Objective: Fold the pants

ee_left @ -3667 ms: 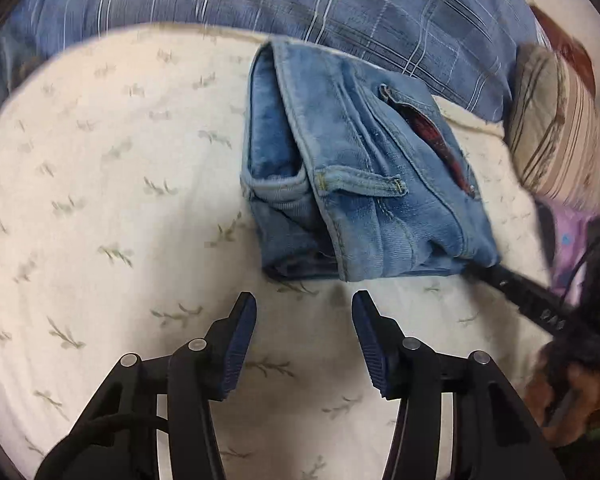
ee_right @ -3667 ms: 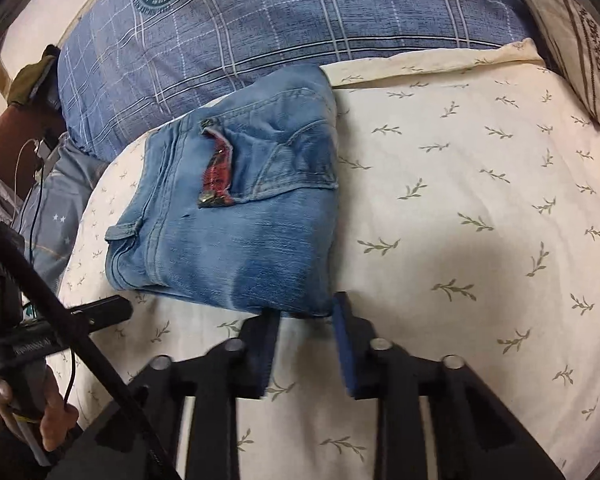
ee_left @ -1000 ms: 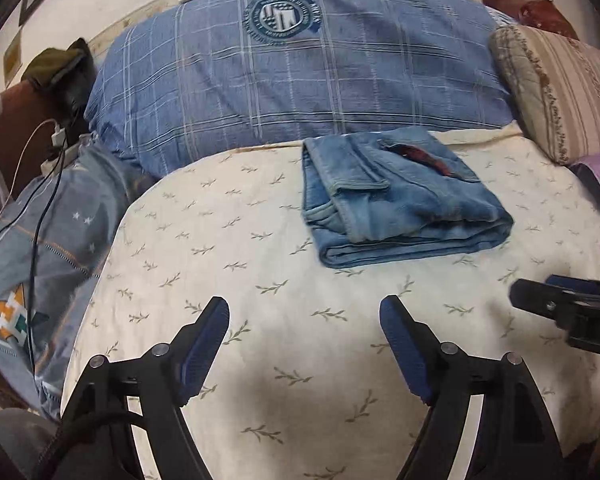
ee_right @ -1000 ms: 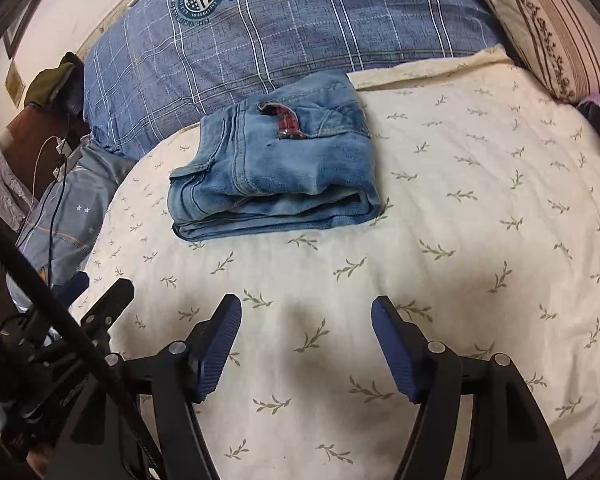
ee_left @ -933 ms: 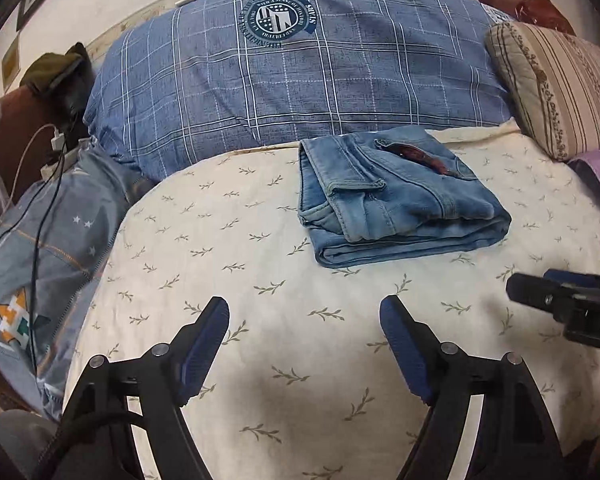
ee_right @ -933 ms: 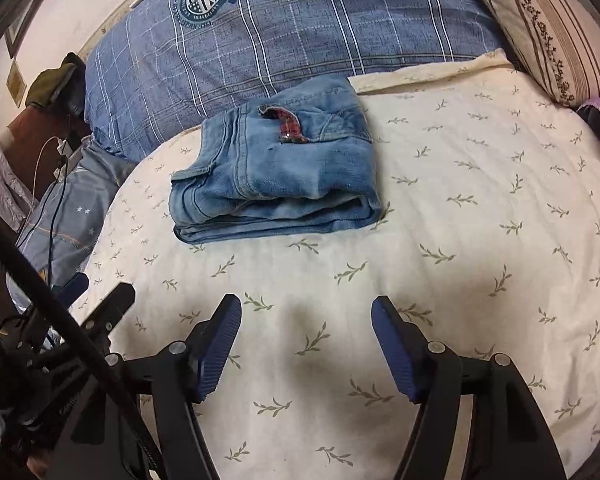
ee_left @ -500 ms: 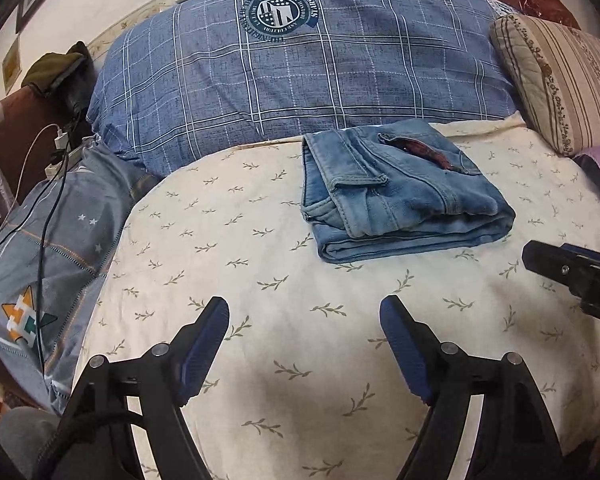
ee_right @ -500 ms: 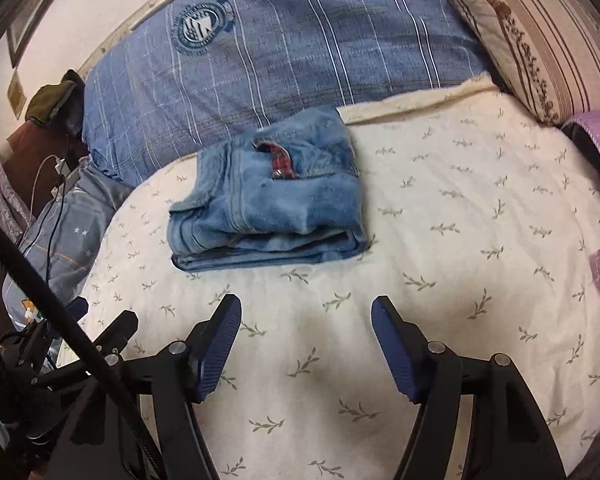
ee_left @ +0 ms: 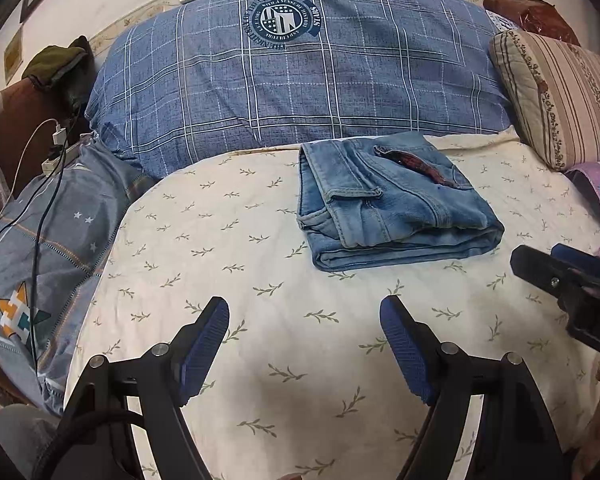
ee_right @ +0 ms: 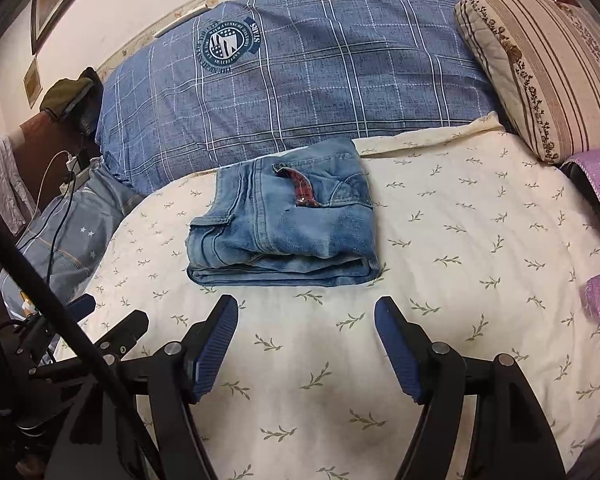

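Jeans [ee_left: 392, 216] folded compact near the bed's [ee_left: 228, 264] head edge. My left gripper [ee_left: 304, 340] wide, empty; right gripper [ee_right: 306, 344] empty, opening further, both clear of them.

My two wrist views tilt down over the bed [ee_left: 260, 380], near, side by side, sharing the jeans [ee_right: 284, 232].

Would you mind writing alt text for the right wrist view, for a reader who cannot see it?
Folded blue jeans lie on a cream leaf-print bedsheet, just in front of a blue plaid pillow. The right gripper is in the foreground, empty, its jaws opening. A striped pillow sits at upper right.
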`<action>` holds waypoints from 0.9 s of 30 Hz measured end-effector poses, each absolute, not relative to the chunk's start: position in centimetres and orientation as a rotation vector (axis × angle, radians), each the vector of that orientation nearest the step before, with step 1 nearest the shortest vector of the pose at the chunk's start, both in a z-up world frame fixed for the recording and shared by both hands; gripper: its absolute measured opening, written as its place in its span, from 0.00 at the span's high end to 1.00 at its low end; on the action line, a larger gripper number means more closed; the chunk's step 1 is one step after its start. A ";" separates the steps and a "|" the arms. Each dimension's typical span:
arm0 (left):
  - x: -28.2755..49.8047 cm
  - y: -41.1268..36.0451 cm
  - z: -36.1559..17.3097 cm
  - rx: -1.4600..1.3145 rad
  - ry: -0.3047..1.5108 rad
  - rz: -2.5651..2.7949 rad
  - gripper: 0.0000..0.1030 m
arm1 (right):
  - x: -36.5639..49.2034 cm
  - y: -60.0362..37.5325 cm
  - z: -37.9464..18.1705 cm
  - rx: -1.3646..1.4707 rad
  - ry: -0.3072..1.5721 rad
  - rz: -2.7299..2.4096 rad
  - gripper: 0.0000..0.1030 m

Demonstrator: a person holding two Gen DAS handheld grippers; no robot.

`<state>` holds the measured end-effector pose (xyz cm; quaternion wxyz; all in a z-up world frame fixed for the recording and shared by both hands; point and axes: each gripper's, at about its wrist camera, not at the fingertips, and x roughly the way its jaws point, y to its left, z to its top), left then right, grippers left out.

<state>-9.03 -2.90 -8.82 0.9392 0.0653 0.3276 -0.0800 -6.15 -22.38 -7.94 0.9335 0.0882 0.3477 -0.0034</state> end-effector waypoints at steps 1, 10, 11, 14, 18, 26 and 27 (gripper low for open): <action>-9.1 -2.9 -8.8 0.131 0.669 -0.164 0.24 | -6.1 -22.3 -8.0 0.180 0.712 -0.007 0.30; -8.9 -2.9 -8.9 0.135 0.672 -0.166 0.24 | -6.1 -21.9 -8.1 0.161 0.714 -0.006 0.28; -8.9 -2.9 -9.0 0.135 0.674 -0.167 0.24 | -6.1 -21.9 -8.1 0.162 0.714 -0.006 0.28; -8.8 -3.0 -9.0 0.138 0.676 -0.166 0.24 | -6.1 -22.0 -8.1 0.169 0.716 -0.005 0.28; -8.9 -3.1 -9.0 0.138 0.677 -0.164 0.24 | -6.2 -21.9 -8.1 0.169 0.715 -0.005 0.27; -9.0 -3.0 -9.0 0.134 0.670 -0.165 0.24 | -6.2 -21.9 -8.2 0.170 0.718 -0.008 0.27; -9.0 -3.0 -9.0 0.134 0.670 -0.166 0.24 | -6.2 -22.0 -8.2 0.169 0.716 -0.010 0.27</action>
